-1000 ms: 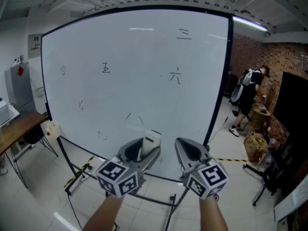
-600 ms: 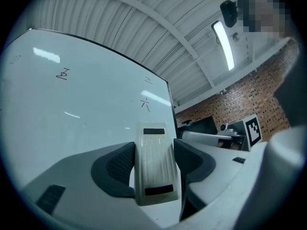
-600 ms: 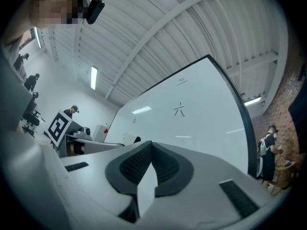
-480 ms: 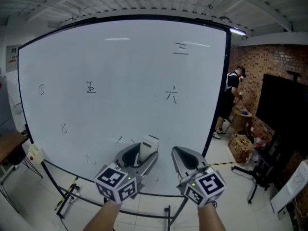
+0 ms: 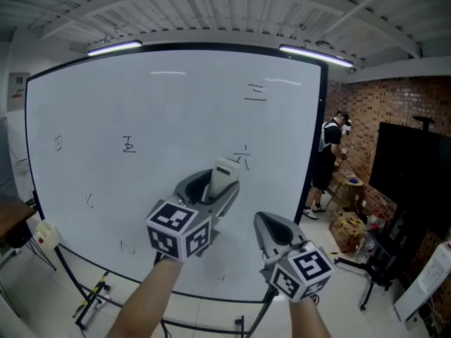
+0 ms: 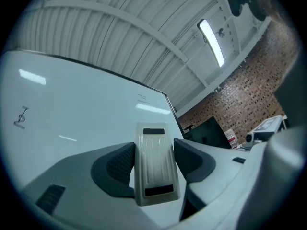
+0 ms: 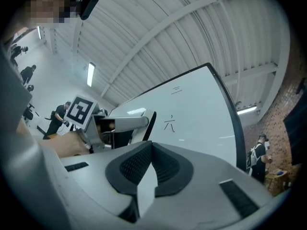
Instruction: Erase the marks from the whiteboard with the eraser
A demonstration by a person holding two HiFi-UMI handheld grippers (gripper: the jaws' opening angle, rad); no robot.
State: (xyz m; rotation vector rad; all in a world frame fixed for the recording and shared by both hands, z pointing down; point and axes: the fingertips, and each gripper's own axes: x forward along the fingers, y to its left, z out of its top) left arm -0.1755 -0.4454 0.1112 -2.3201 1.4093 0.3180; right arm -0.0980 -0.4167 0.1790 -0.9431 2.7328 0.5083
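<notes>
A large whiteboard (image 5: 169, 118) on a stand fills the head view, with small dark marks scattered over it: one at the top right (image 5: 256, 91), one mid-right (image 5: 244, 157), one at centre left (image 5: 128, 144), more at the far left. My left gripper (image 5: 215, 182) is raised in front of the board, shut on a white eraser (image 5: 225, 175) that stands up between its jaws (image 6: 153, 169), just left of the mid-right mark. My right gripper (image 5: 271, 229) hangs lower, jaws shut with nothing between them (image 7: 146, 169).
A person (image 5: 328, 162) stands at the right past the board's edge, near a brick wall (image 5: 394, 104) and a dark screen (image 5: 412, 167). The board's stand legs (image 5: 88, 298) spread over the tiled floor. A wooden table corner (image 5: 8, 220) shows at far left.
My left gripper has risen with the eraser toward the mid-right mark. The head view has tilted up, so the board sits lower in frame. The right gripper stays low.
</notes>
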